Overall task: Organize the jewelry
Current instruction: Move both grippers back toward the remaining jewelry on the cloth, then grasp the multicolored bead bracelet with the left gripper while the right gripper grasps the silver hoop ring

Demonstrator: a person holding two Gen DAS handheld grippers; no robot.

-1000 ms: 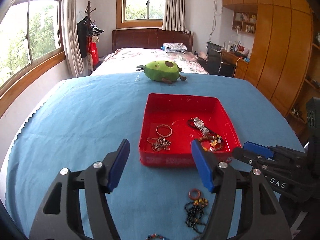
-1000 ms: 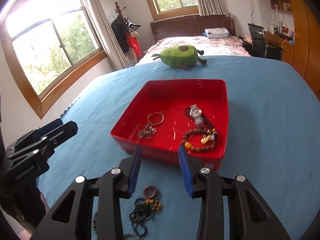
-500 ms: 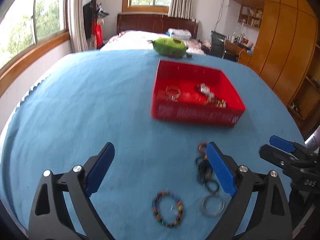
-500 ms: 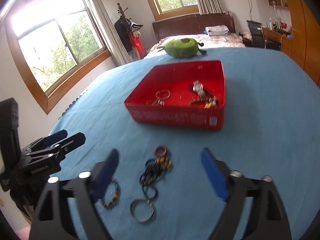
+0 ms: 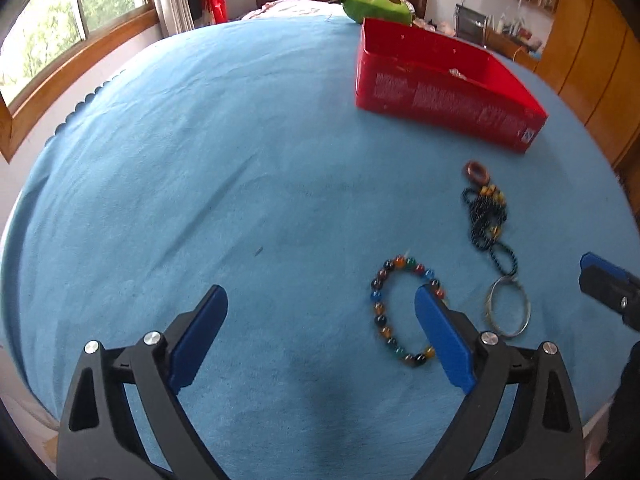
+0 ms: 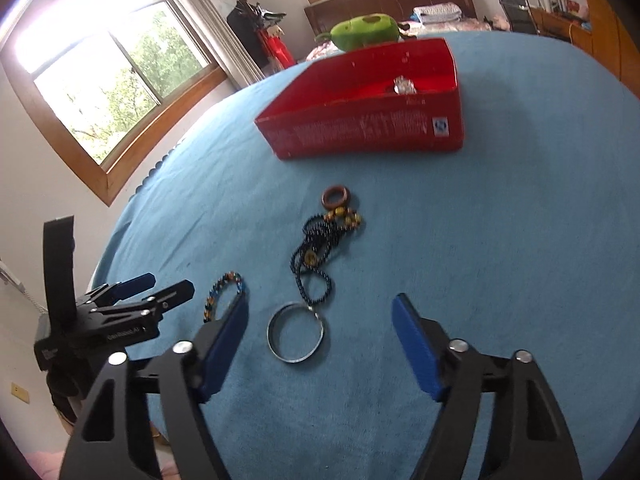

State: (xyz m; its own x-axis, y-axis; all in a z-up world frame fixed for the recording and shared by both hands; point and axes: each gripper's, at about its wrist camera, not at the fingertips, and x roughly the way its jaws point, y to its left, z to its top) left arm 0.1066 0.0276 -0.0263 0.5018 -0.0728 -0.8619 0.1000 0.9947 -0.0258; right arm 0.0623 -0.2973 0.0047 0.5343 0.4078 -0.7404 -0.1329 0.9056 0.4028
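Jewelry: multicoloured bead bracelet point(image 5: 404, 312), dark necklace point(image 6: 320, 248), silver bangle point(image 6: 296, 332); both grippers' jaws gape, empty.

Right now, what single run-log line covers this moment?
left gripper: open, empty, beside multicoloured bead bracelet | right gripper: open, jaws just closing, around silver bangle | dark bead necklace: on cloth | red tray: beyond

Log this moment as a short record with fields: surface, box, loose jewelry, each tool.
surface: blue cloth
box: red tray, a watch showing inside
loose jewelry: multicolored bead bracelet, dark bead necklace, brown ring, silver bangle
left tool: open, empty, beside the bracelet
right tool: open, jaws just closing some, bangle between them, no contact
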